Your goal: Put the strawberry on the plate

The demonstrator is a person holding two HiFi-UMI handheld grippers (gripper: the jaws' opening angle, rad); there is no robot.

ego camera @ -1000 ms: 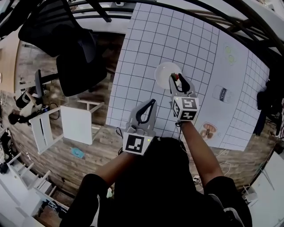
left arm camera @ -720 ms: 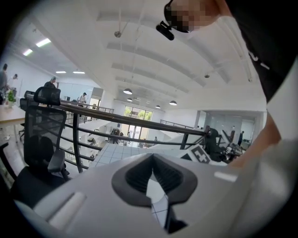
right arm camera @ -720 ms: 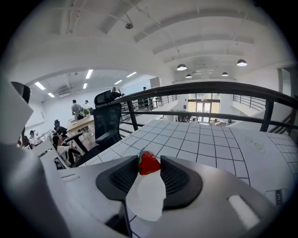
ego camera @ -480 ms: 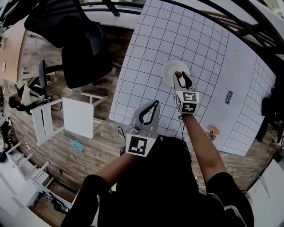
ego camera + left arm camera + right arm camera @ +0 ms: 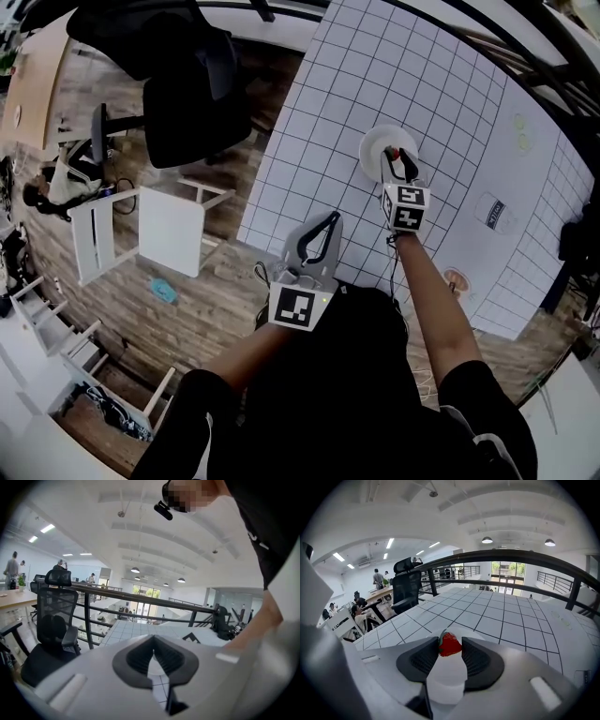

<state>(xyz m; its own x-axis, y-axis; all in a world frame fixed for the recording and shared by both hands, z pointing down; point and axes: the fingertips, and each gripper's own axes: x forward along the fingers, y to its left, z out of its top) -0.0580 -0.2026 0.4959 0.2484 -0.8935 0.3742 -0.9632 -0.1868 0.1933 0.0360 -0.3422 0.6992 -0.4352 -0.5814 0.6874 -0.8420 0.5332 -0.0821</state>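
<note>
— Where's the strawberry?
— Clamped between the right gripper fingers, held right over the white plate, out on the gridded worktop. Whether it touches the plate, I can't tell.
— And the left gripper?
— Over the worktop's near edge, left of the plate and well apart from it. Its fingers are together at the tips, with nothing between them.

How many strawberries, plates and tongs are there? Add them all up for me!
strawberry: 1
plate: 1
tongs: 2, the left tongs and the right tongs
Total: 4
</note>
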